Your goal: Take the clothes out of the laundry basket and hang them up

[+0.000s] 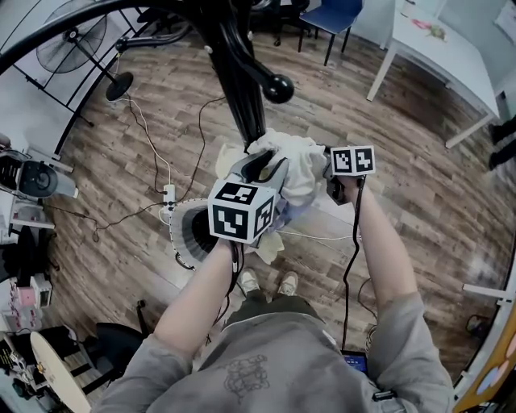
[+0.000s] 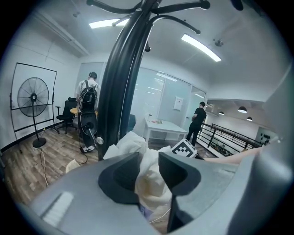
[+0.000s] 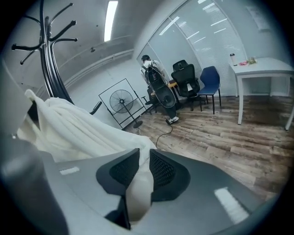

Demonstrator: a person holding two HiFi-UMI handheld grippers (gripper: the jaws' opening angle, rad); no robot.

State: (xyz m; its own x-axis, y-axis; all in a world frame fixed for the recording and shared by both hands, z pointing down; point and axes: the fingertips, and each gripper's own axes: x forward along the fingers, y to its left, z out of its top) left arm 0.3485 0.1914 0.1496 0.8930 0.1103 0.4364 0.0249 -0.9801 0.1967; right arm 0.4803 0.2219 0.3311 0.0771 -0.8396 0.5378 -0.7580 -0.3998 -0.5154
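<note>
1. Left gripper (image 2: 149, 167): both dark jaws are pressed onto a fold of the cream-white crumpled fabric garment (image 1: 294, 165). The cloth fills the gap between the jaws and bulges out above them.

2. Right gripper (image 3: 143, 167): the jaws pinch a narrow strip of the same garment. From there the fabric runs away in long folds toward the upper left of the right gripper view.

3. Garment position: it is bunched between the two grippers, lifted clear of the floor. In the head view it sits just beside the pole of the tall black metal coat stand (image 1: 238, 73), whether touching it cannot be told. The curved hooks of the stand spread out overhead (seen in the left gripper view).

4. Round white slatted laundry basket (image 1: 184, 234): it stands on the brown wood-plank floor (image 1: 403, 193) below the left gripper, partly hidden by that gripper's marker cube. Its contents cannot be made out.

5. Surroundings: a black pedestal fan (image 1: 76, 32) stands at the far left. A white rectangular table (image 1: 439, 56) and a blue chair (image 1: 330, 16) are well apart from the stand, at the far right. White cables trail over the floor near the basket
</note>
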